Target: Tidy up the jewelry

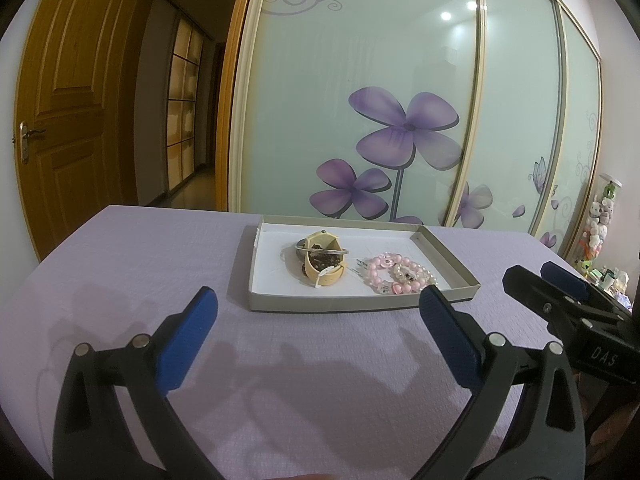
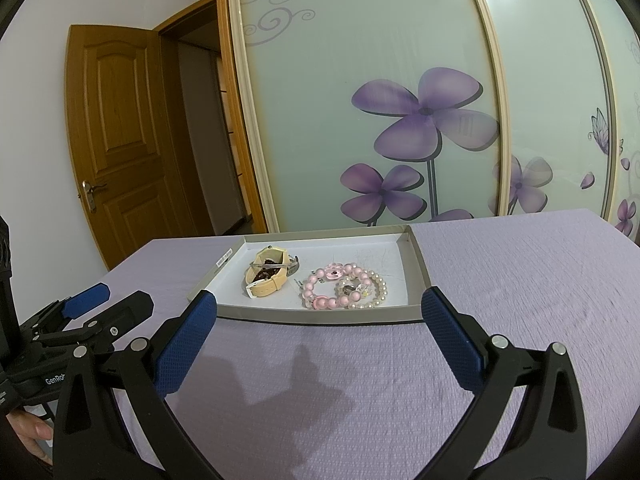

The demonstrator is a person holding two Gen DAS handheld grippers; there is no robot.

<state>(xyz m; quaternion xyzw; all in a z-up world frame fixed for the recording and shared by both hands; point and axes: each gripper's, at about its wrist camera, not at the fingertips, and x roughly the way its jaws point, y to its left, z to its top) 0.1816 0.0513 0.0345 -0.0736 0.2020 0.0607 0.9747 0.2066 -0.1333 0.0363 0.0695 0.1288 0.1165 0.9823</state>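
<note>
A shallow white box lid (image 1: 260, 300) (image 2: 320, 315) lies on the lilac tablecloth. In it sit a cream-strapped watch (image 1: 325, 264) (image 2: 269, 272) with a silver bangle (image 1: 320, 251) and dark beads across it, a pink bead bracelet (image 1: 384, 276) (image 2: 338, 285) and a white pearl bracelet (image 1: 420, 273) (image 2: 376, 290). My left gripper (image 1: 318, 308) is open and empty, just short of the box's near edge. My right gripper (image 2: 318, 310) is open and empty, also just before the box; it shows at the right of the left wrist view (image 1: 544, 280).
A sliding wardrobe door with purple flowers (image 1: 404, 128) stands behind the table. A wooden door (image 1: 68, 120) is open at the left. Small toys (image 1: 596, 236) stand at the far right. The tablecloth (image 2: 520, 280) spreads right of the box.
</note>
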